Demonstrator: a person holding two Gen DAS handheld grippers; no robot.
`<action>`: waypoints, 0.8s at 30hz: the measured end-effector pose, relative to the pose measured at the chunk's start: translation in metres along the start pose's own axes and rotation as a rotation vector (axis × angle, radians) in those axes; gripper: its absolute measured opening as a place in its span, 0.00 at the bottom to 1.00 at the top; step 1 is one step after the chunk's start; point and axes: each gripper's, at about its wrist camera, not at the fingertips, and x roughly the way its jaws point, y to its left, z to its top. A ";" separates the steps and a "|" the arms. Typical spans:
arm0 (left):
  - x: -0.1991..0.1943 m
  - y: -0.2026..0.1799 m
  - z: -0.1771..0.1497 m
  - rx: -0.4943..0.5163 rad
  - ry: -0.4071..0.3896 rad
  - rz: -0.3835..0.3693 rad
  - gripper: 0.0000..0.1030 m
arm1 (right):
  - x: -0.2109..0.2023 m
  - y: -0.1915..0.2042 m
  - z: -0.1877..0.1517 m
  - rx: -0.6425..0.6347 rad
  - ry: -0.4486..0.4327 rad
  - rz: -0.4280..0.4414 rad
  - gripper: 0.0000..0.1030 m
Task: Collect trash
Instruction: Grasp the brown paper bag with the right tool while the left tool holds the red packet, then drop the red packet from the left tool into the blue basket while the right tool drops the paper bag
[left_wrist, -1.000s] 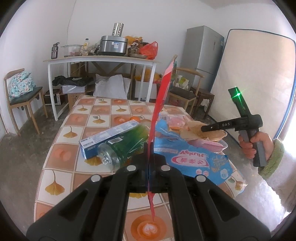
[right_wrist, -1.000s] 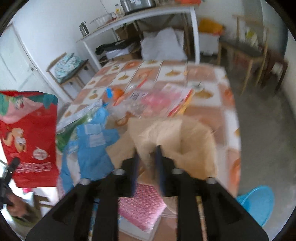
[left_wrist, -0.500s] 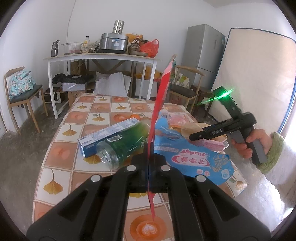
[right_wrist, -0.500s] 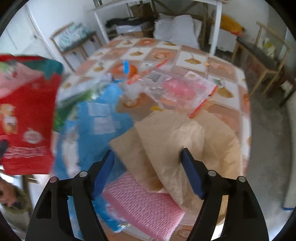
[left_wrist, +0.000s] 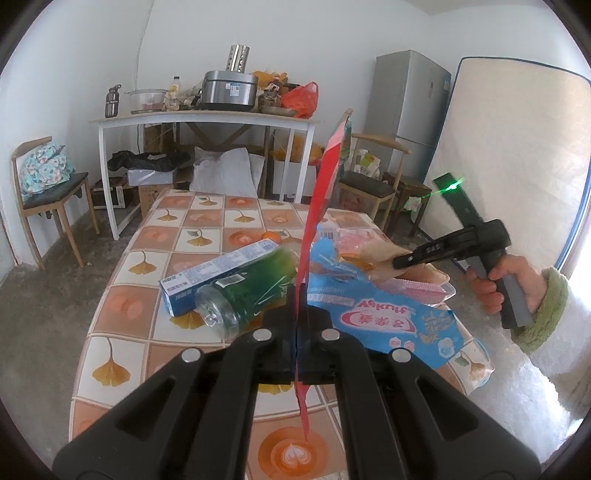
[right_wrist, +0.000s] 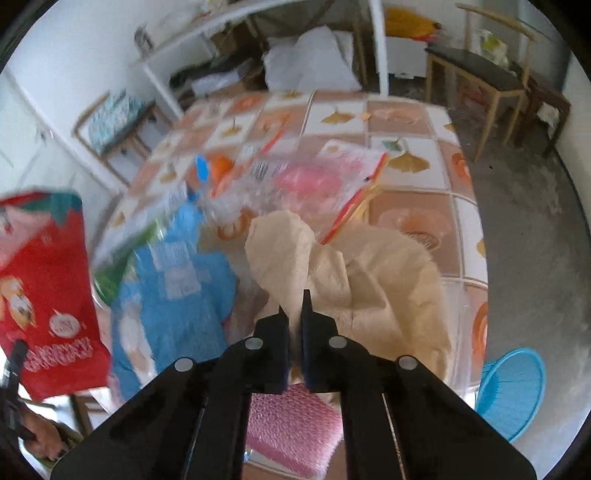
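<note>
Fingers of the left gripper (left_wrist: 297, 332) were pressed fully together on a red bag (left_wrist: 325, 192), which stood edge-on and upright above the bench (left_wrist: 122, 306). From the right wrist view the same red bag (right_wrist: 44, 280) hung broadside at the left edge.

Fingers of the right gripper (right_wrist: 294, 317) were closed tight on a fold of crumpled brown paper (right_wrist: 354, 269) lying near the bench's right edge. In the left wrist view the right gripper (left_wrist: 400, 263) reached in from the right with its tips on the brown paper (left_wrist: 424, 275), held by a hand (left_wrist: 498, 280) in a green cuff.

Under and beside the paper lay pink bubble wrap (right_wrist: 291, 432). A blue wrapper (left_wrist: 384, 317) was spread just left of it, touching a green bottle (left_wrist: 247, 295) on its side, with a long blue-and-white box (left_wrist: 218, 273) just behind the bottle. Farther back lay a clear pink packet (right_wrist: 314, 181) and an orange (left_wrist: 271, 235). A blue basket (right_wrist: 513, 391) sat on the floor off the bench's right corner.
</note>
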 end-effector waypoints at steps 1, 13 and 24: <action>-0.002 -0.001 0.001 -0.001 -0.006 0.005 0.00 | -0.008 -0.005 0.000 0.021 -0.028 0.017 0.05; -0.052 -0.050 0.027 0.044 -0.119 -0.066 0.00 | -0.129 -0.057 -0.035 0.145 -0.298 0.120 0.04; -0.006 -0.193 0.056 0.154 0.008 -0.469 0.00 | -0.216 -0.173 -0.134 0.371 -0.433 0.053 0.04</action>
